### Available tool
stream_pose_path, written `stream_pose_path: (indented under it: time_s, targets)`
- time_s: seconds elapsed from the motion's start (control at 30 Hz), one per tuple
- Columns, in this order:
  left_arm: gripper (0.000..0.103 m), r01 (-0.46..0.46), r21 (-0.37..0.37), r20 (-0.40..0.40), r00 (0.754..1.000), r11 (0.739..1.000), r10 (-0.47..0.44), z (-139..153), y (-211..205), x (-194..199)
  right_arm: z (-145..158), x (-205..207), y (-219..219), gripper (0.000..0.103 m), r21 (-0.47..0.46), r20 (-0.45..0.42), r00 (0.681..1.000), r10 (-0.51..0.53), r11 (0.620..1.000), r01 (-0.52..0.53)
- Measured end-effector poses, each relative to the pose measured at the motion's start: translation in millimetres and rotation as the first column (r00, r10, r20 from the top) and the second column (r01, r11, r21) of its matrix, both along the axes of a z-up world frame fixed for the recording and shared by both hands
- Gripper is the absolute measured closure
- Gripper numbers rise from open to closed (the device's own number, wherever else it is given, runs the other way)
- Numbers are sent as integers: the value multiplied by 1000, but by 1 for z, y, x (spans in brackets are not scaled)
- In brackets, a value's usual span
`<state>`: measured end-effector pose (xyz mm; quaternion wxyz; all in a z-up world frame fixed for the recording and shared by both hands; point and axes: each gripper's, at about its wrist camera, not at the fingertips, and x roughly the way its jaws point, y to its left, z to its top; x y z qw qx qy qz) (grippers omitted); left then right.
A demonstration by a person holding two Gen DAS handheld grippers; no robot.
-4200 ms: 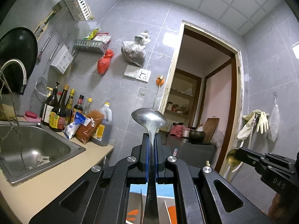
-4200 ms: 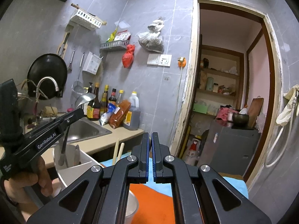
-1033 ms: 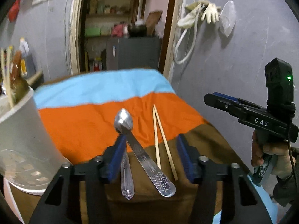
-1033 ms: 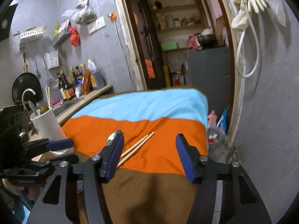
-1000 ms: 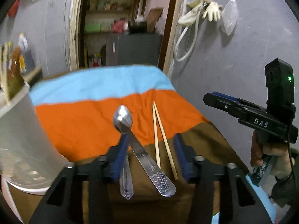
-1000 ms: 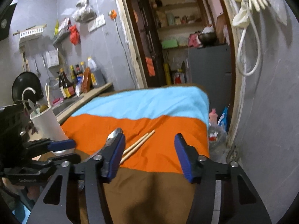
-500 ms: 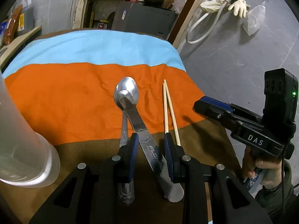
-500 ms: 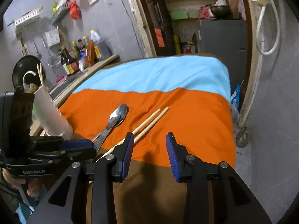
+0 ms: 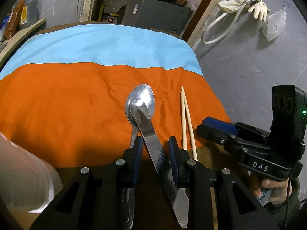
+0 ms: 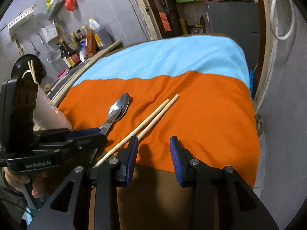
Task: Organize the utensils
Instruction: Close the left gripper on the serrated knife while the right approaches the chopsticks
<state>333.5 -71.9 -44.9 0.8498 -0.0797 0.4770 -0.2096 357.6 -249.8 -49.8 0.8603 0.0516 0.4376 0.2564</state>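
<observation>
Two steel spoons lie stacked on the striped cloth: a flat-handled spoon (image 9: 146, 126) rests across a larger spoon (image 9: 143, 96). A pair of wooden chopsticks (image 9: 187, 122) lies to their right. My left gripper (image 9: 155, 146) is open, its blue pads either side of the flat spoon handle, low over the cloth. My right gripper (image 10: 154, 153) is open and empty, its left pad beside the chopsticks (image 10: 151, 117). The spoons (image 10: 118, 109) show in the right wrist view too. A white utensil holder (image 9: 23, 174) stands at the left.
The cloth (image 9: 76, 95) has blue, orange and brown bands. The holder (image 10: 46, 105) holds chopsticks. A counter with bottles (image 10: 76, 46) and a sink lies to the left. A doorway and grey cabinet (image 9: 153, 13) are behind the table.
Both grippers have moved down toward the cloth. The left gripper's pads now straddle the flat spoon handle. Earlier the left gripper held a ladle, which is gone from it.
</observation>
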Motion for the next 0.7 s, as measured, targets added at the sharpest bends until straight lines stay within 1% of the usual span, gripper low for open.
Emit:
stream_pose_path:
  time_s: [0.13, 0.33, 0.53, 0.6, 0.63, 0.7]
  targets:
    - [85, 0, 2, -18, 1000, 1000, 0, 0, 2, 6, 0, 7, 4, 72, 9, -15, 1000, 15, 1000, -15]
    - [85, 4, 11, -15, 1000, 1000, -4, 1, -1, 7, -1, 18, 7, 73, 37, -52, 998, 26, 999, -24]
    - [86, 13, 14, -4, 1000, 1000, -13, 0, -1, 7, 0, 20, 11, 73, 28, -64, 998, 26, 999, -24]
    - [86, 11, 12, -4, 1000, 1000, -11, -1, -1, 8, 1, 19, 14, 74, 6, -59, 998, 25, 1000, -25]
    - [86, 10, 12, -4, 1000, 1000, -10, -1, -2, 8, 1, 19, 16, 75, -13, -55, 998, 22, 1000, -23]
    - [87, 9, 13, -4, 1000, 1000, -9, -1, -2, 8, 2, 18, 19, 87, -35, -55, 998, 30, 999, -32]
